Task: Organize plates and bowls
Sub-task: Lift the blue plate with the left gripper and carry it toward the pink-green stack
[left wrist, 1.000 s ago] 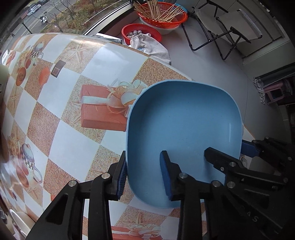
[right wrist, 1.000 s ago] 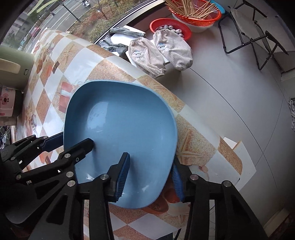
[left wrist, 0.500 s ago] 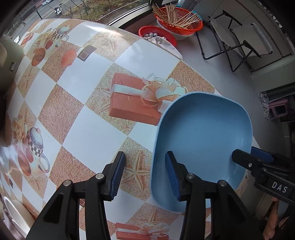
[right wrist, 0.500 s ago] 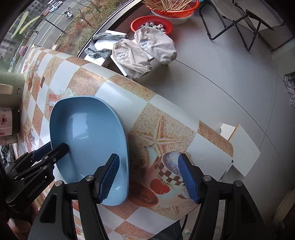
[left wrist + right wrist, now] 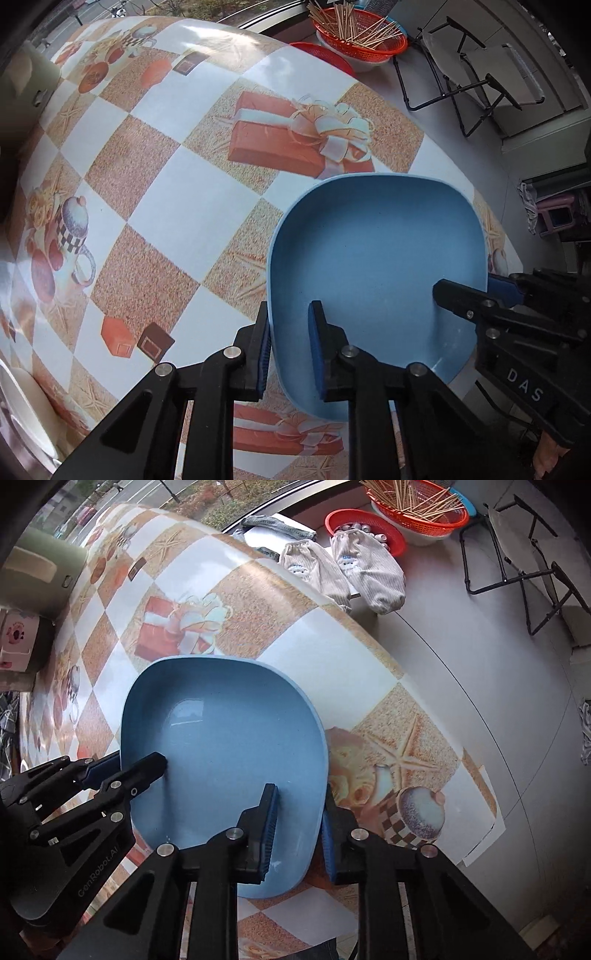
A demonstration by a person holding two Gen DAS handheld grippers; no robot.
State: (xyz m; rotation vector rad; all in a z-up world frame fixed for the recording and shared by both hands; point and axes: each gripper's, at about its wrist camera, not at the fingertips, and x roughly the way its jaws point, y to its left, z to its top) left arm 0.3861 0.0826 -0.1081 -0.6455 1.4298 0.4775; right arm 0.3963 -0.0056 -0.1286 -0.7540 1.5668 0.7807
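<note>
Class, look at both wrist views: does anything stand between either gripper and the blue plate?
Nothing visible does. The left gripper straddles one side rim of the blue plate, and the right gripper straddles the opposite rim, its jaws closing.

Both views are being lit brightly by daylight from the window (image 5: 177, 494) at the top. Glare is being thrown onto the tablecloth (image 5: 207, 33) and the blue plate (image 5: 184, 709). Edges are being bent and darkened by fisheye distortion; focus is being kept sharp centrally.
</note>
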